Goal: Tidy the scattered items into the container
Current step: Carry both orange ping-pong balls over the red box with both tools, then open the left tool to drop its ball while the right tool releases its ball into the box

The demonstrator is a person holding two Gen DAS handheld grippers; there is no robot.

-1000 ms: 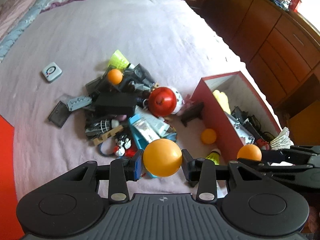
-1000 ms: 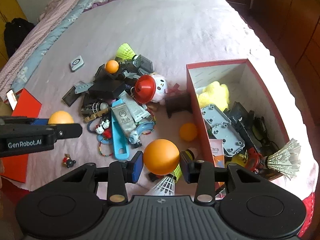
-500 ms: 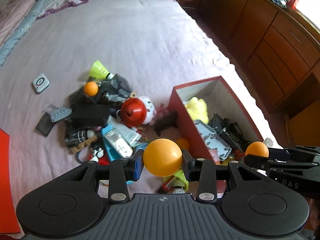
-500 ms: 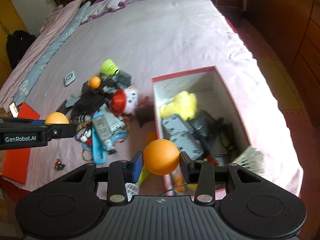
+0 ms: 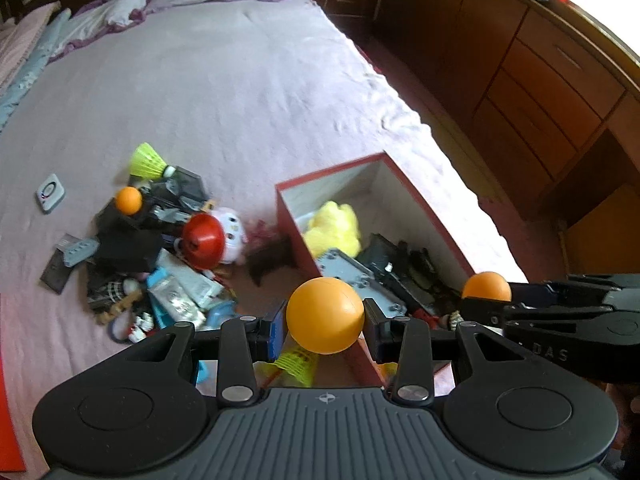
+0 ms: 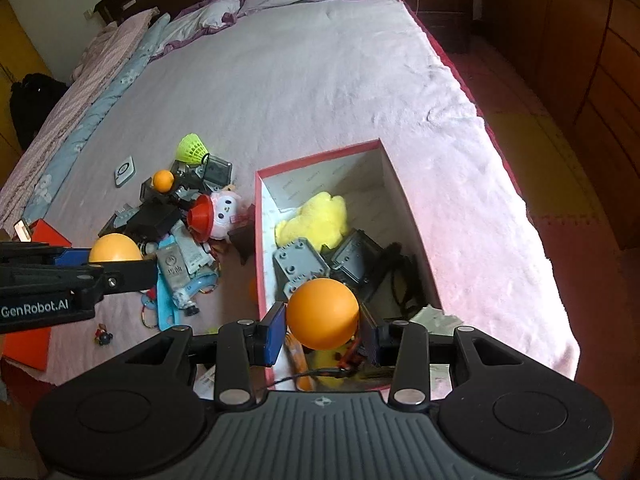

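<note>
Both grippers have drifted rightward: the right gripper (image 6: pixel 323 322), clamping an orange ball (image 6: pixel 322 314), now hangs over the red box (image 6: pixel 320 156); the left gripper (image 5: pixel 325 320) pinches its own ball (image 5: pixel 325 310) by the box's near-left wall (clutter pile (image 5: pixel 160 240) at ten o'clock).

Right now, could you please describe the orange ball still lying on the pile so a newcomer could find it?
Start at the red box on the bed; the clutter pile lies to its left. At the pile's far end, by the yellow-green shuttlecock, the loose orange ball sits on black boxes, the only one no gripper holds.

The right gripper (image 6: pixel 323 318) has carried its orange ball (image 6: pixel 322 313) over the red box (image 6: pixel 260 240) — from beside it.
</note>
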